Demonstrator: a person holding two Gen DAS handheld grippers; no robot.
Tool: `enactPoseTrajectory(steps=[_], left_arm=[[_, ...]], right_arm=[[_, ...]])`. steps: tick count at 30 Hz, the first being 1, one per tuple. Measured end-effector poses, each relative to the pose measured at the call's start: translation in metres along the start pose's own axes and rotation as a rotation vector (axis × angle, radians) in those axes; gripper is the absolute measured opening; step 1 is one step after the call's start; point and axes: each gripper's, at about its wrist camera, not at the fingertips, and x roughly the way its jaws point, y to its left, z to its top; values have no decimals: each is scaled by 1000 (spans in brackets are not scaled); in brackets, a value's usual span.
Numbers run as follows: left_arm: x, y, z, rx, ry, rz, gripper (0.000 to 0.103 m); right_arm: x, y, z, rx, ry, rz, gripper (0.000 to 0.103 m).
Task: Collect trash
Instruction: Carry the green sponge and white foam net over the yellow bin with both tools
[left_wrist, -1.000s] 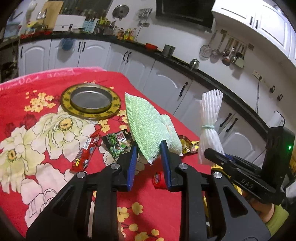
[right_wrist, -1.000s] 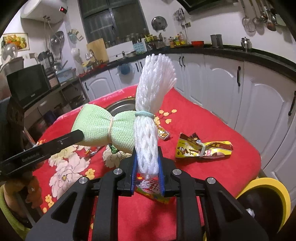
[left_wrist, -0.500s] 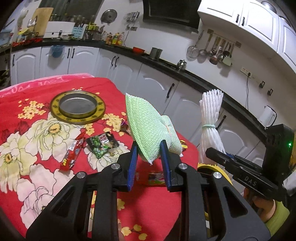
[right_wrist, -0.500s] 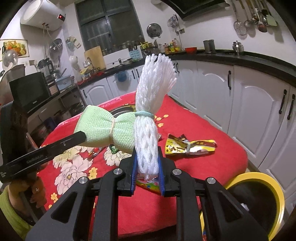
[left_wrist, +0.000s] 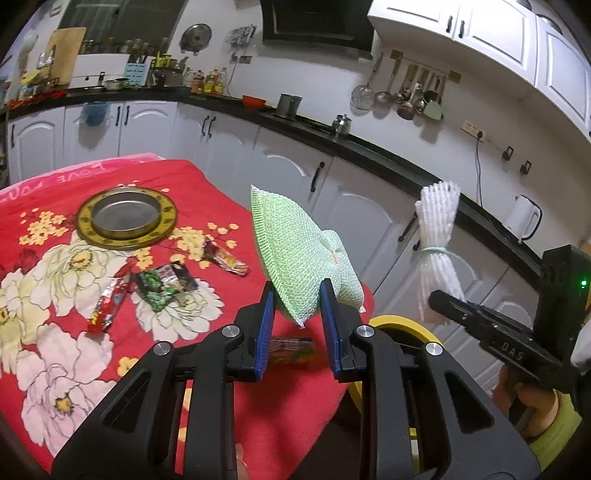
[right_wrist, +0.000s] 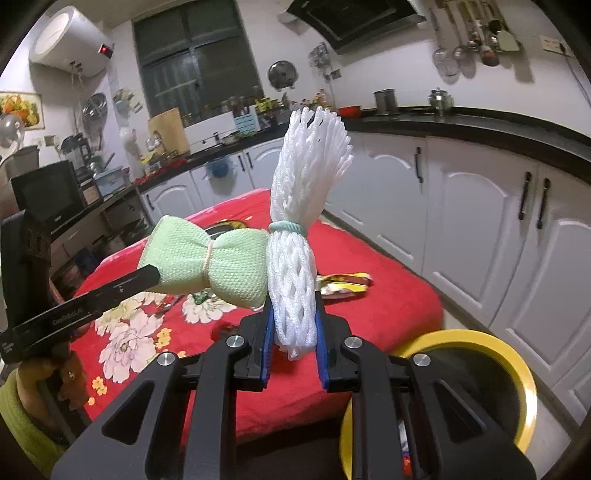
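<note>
Pinching the low end of a green mesh bundle (left_wrist: 303, 254), the left hand-held gripper (left_wrist: 297, 317) has it clenched in the air over the edge of the red floral tabletop (left_wrist: 44, 295), while the right hand-held gripper (right_wrist: 293, 332) is clamped on the bottom of a white foam net bundle (right_wrist: 299, 206) near the yellow-rimmed bin (right_wrist: 517, 365). Both look super light and squishy, so I'd guess grabbing near the tied waist is safest. Wrappers like the red wrapper (left_wrist: 109, 304) and green wrapper (left_wrist: 164, 284) are flat and crinkly, probably slippery, so pinch an edge.
</note>
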Motion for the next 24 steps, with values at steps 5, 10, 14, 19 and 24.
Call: enactPoseTrajectory(steps=[5, 10, 14, 19, 24], left_arm=[[6, -18, -5, 33, 11, -23, 18], [14, -35, -8, 57, 24, -49, 18], [23, -49, -14, 79, 48, -68, 18], [29, -68, -21, 124, 66, -87, 18], [34, -85, -30, 166, 86, -103, 18]], right_arm=[[-22, -18, -7, 19, -21, -52, 18], [-35, -38, -13, 48, -30, -97, 18], [-45, -55, -18, 73, -42, -132, 18], [-56, -72, -20, 94, -59, -167, 18], [-67, -89, -24, 122, -73, -201, 18]])
